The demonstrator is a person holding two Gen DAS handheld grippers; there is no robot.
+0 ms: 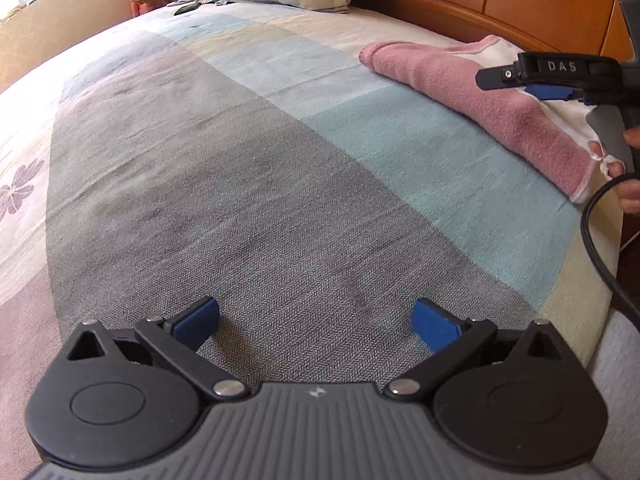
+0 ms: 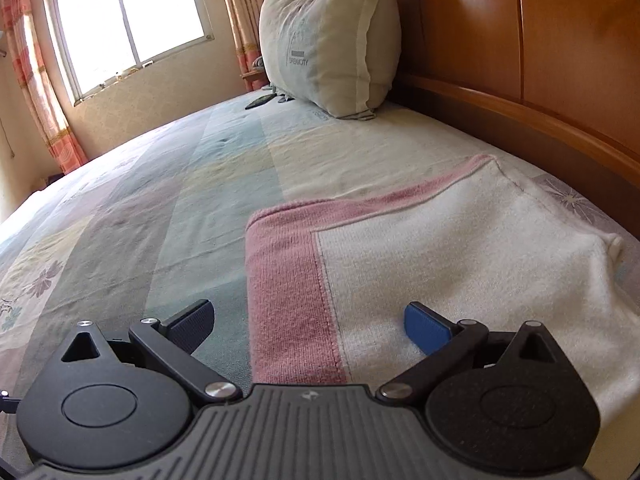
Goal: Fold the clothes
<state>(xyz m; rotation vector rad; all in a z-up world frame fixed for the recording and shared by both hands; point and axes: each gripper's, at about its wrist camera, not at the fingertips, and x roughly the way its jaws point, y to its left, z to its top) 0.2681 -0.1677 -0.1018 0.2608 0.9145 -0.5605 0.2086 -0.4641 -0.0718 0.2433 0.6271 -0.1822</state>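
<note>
A folded pink-and-white garment point(image 2: 420, 264) lies flat on the bed near the wooden headboard, its pink band along the left side. In the left wrist view the same garment point(image 1: 472, 92) sits at the far right of the bed. My right gripper point(image 2: 310, 328) hovers low over the garment's near pink edge, open, with nothing between its blue pads. From the left wrist view the right gripper point(image 1: 532, 84) shows side-on above the garment, held by a hand point(image 1: 628, 168). My left gripper point(image 1: 316, 324) stands open over bare grey bedspread, well left of the garment.
The bed has a patchwork bedspread point(image 1: 240, 160) in grey, blue and cream. A pillow point(image 2: 332, 44) leans on the wooden headboard point(image 2: 520, 60). A dark remote point(image 2: 260, 101) lies near the pillow. A window point(image 2: 128, 20) with curtains is at the far wall. A black cable point(image 1: 592, 240) trails at the right.
</note>
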